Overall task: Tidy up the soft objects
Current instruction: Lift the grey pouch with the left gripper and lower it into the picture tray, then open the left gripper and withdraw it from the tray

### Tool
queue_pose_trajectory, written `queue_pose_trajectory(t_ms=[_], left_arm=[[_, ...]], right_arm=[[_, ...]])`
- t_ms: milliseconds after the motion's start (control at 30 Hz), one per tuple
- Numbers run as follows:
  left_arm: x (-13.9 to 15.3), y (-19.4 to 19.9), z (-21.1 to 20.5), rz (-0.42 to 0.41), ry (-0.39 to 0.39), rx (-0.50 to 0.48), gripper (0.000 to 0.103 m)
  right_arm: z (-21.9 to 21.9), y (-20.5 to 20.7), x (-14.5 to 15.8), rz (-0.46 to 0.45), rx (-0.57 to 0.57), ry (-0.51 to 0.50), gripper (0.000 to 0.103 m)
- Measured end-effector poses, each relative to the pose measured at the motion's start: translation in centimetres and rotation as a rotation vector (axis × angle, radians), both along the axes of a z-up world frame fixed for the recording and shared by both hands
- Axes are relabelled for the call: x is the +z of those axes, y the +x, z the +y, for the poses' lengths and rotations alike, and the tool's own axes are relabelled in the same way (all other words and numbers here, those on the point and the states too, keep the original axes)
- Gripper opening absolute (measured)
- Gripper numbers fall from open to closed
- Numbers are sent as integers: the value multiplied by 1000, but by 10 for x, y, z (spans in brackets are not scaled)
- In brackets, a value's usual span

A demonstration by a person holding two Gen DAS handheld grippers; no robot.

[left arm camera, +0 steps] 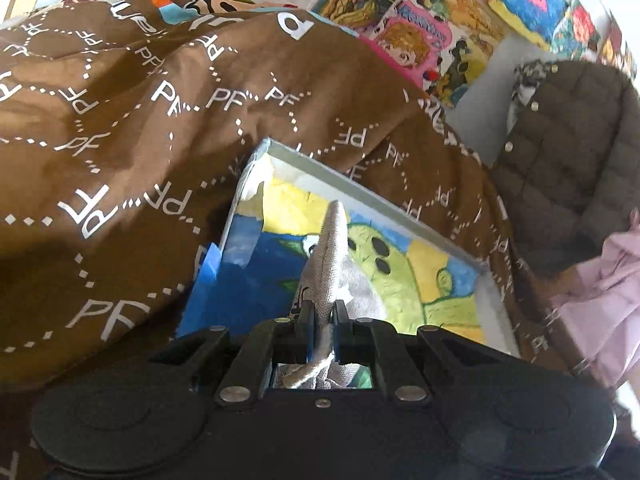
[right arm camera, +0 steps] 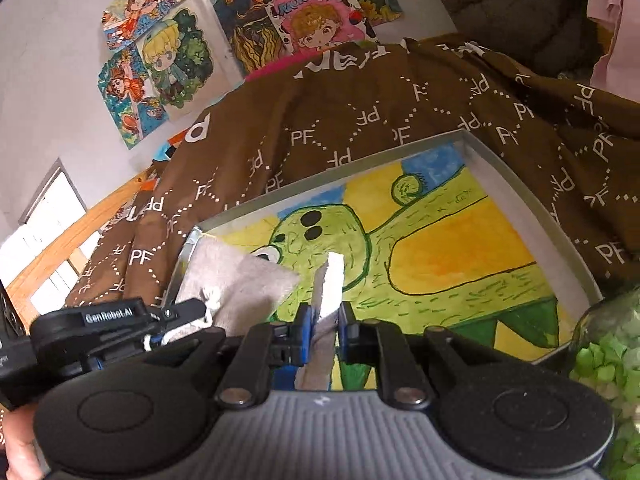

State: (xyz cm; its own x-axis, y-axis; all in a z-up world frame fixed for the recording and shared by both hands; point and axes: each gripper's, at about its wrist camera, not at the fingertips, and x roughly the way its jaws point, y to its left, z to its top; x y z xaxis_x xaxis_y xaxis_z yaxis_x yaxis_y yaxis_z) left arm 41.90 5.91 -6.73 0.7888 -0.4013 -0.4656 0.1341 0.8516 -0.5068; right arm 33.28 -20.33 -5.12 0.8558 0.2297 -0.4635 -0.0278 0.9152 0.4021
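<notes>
Both grippers clamped on one grey fabric piece, looks like a small grey knit cloth or sock. Left gripper point(left arm camera: 323, 320) has its jaws pinched together on a folded edge of the grey cloth point(left arm camera: 330, 256); the cloth sticks up and forward from between the pads as a narrow ridge. Right gripper point(right arm camera: 324, 320) is likewise closed on another edge of the grey cloth point(right arm camera: 240, 276), a strip standing up between its pads. In the right wrist view the left gripper point(right arm camera: 176, 316) shows at the lower left, gripping the wider grey part, which has a white cord at its edge.

The cloth hangs over a shallow tray point(left arm camera: 304, 160) with a pale rim; its floor carries a painted picture of a green creature on yellow and blue. Whether the cloth touches the tray floor, cannot tell. Blue tape point(left arm camera: 210, 264) is on the tray's left edge.

The tray sits on a brown bedcover point(left arm camera: 120, 120) printed with white "PF" letters and dotted lines. Cartoon drawings point(right arm camera: 160, 64) hang on the wall behind. A dark quilted jacket point(left arm camera: 568, 152) and a pink garment point(left arm camera: 604, 292) lie to the right. A glass jar point(right arm camera: 612, 356) of green bits is at the right edge of the right wrist view.
</notes>
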Motion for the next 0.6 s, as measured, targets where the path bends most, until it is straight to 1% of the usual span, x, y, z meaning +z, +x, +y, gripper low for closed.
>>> queue_pose_trajectory(t_ms=[200, 267, 300, 333, 367, 400, 433, 467, 533, 600], left_arm=[[1, 1, -8, 26, 37, -34, 12], [3, -2, -12, 31, 72, -34, 18], [5, -3, -13, 41, 93, -26, 23], [8, -5, -16, 55, 119, -20, 29], [11, -7, -18, 64, 137, -26, 33], [14, -11, -20, 62, 151, -30, 40], [20, -17, -23, 45, 170, -32, 49], [25, -23, -25, 25, 188, -33, 53], [36, -36, -28, -12, 212, -32, 63], [48, -50, -31, -43, 216, -34, 67]], right_arm=[[-11, 4, -3, 46, -19, 12, 23], [-15, 4, -3, 64, -24, 12, 26], [-16, 4, -3, 79, -19, 9, 32], [-17, 4, -2, 90, -14, 8, 34], [-19, 2, -1, 94, -11, 8, 39], [-20, 0, 0, 100, -13, 5, 49], [-21, -3, 2, 103, -16, -1, 54], [-23, -6, 5, 103, -19, -6, 59], [-27, -12, 13, 103, -28, -9, 63], [-30, -21, 23, 90, -37, -17, 73]])
